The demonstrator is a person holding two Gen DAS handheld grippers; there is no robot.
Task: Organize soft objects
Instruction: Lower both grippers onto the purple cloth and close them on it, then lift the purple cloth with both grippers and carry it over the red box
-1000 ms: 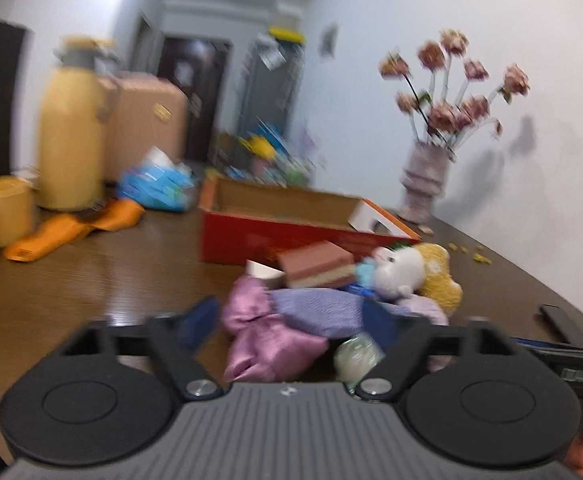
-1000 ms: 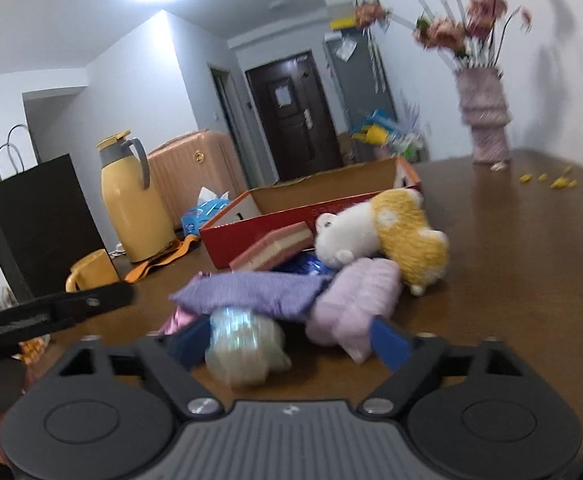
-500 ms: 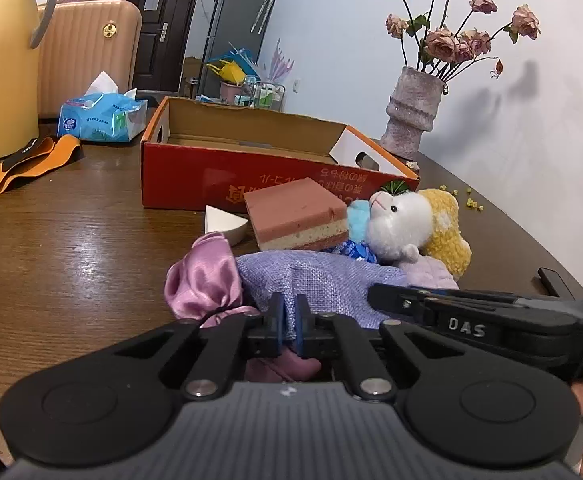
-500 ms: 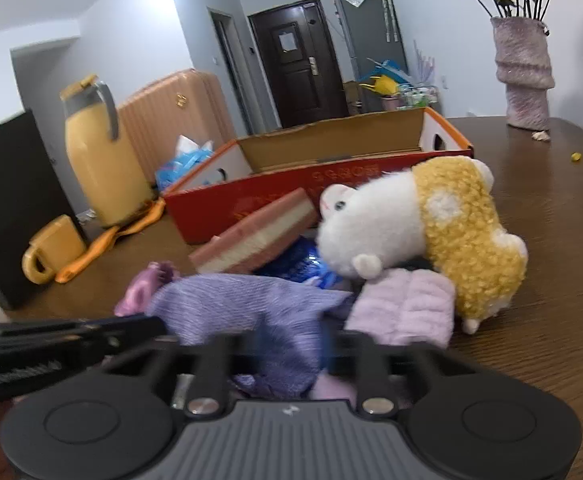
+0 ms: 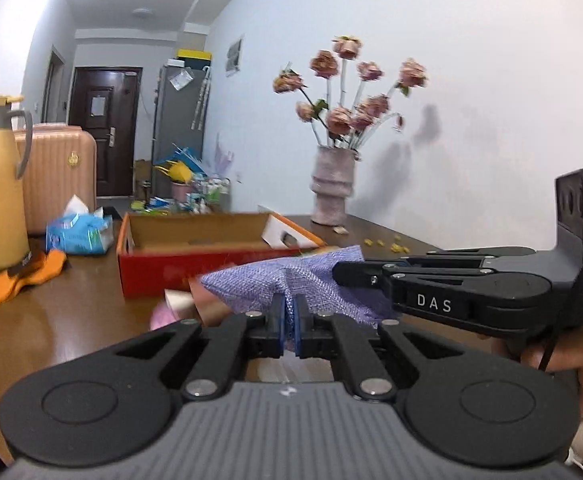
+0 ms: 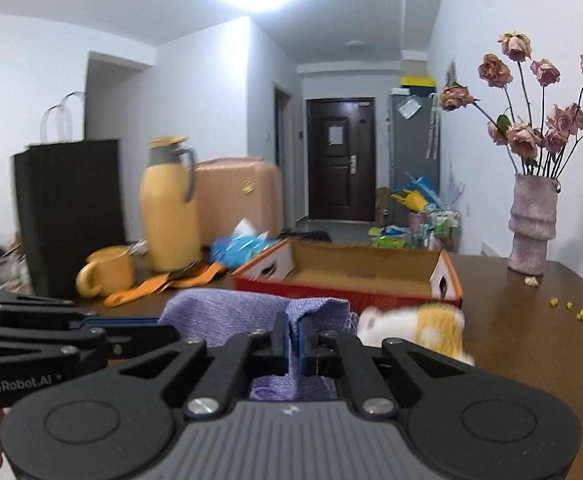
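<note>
Right gripper (image 5: 341, 274) side, in our left wrist view: we read "DAS" in pale capitals on its black arm.
Left gripper (image 6: 167, 330) side, in our right wrist view: we read "GenRobot.AI" in pale letters on its black body, at the lower left edge.
Red box (image 5: 211, 268) front: we see blurred marks only and cannot read them.
Blue tissue pack (image 5: 79, 234): we see print there, too blurred for us to read.

Both grippers are black: the left gripper (image 5: 289, 322) and the right gripper (image 6: 294, 340) have blue pads, silver screws, ribbed grey bases, and white "DAS" and "GenRobot.AI" side lettering.
</note>
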